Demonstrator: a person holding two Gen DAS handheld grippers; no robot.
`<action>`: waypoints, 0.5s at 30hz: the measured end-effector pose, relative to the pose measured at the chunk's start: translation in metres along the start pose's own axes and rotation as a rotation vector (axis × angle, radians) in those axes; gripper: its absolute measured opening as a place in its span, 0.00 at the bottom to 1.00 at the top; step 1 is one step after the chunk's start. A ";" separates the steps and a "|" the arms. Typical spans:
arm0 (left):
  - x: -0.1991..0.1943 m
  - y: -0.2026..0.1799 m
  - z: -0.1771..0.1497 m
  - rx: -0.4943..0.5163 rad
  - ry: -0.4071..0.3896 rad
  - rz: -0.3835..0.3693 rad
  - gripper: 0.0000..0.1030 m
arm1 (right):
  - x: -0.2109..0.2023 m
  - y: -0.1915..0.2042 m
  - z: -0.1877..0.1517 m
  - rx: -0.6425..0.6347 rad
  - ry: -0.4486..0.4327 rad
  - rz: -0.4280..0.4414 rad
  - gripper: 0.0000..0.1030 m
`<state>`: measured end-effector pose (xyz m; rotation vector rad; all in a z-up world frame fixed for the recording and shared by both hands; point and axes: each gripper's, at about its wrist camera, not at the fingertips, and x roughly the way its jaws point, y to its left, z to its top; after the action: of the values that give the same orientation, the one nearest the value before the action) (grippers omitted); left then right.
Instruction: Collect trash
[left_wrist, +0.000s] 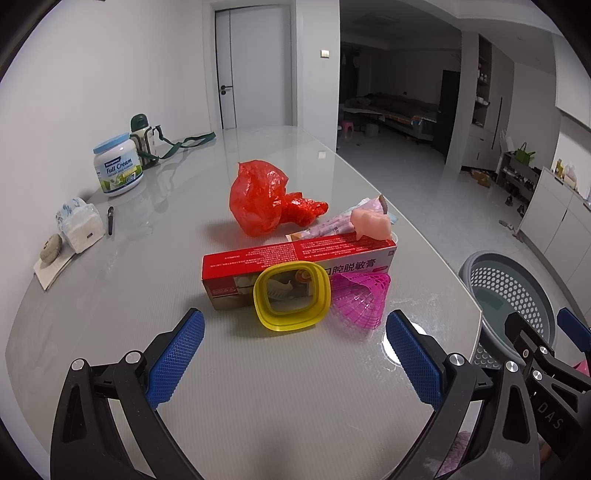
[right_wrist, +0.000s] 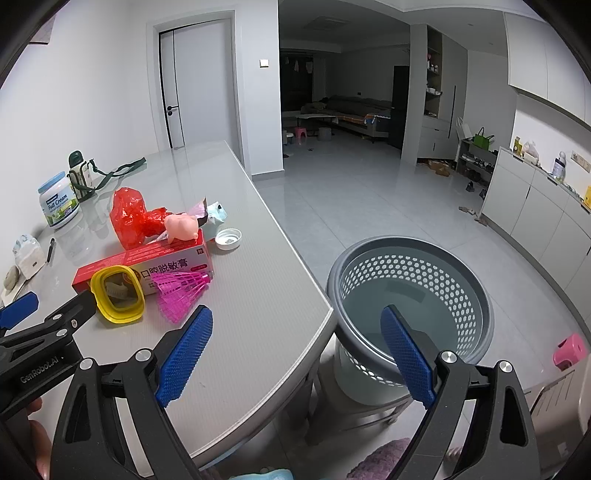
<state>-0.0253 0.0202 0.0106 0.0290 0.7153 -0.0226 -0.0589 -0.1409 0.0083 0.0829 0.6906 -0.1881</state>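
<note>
Left gripper (left_wrist: 295, 354) hangs over the table (left_wrist: 110, 332) with jaws wide apart and empty, facing the trash: a yellow ring (left_wrist: 291, 293) leaning on a red box (left_wrist: 295, 258), a pink shuttlecock (left_wrist: 360, 299) just beside it, a red bag (left_wrist: 258, 197) behind. Right gripper (right_wrist: 297, 350), also spread and empty, sits past the table edge above the grey basket (right_wrist: 410, 291); a white cap (right_wrist: 228, 238) lies near the box (right_wrist: 147, 258).
</note>
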 end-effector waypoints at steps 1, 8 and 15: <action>0.000 0.000 0.000 0.000 0.000 0.000 0.94 | 0.000 0.000 0.000 0.000 0.001 0.001 0.86; 0.000 0.000 0.000 0.000 0.001 -0.001 0.94 | 0.000 0.000 -0.001 0.002 0.001 0.001 0.86; 0.000 0.000 0.000 0.000 0.002 -0.001 0.94 | 0.000 0.000 0.000 0.001 0.003 0.002 0.86</action>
<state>-0.0251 0.0204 0.0106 0.0288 0.7176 -0.0239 -0.0592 -0.1408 0.0079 0.0854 0.6935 -0.1863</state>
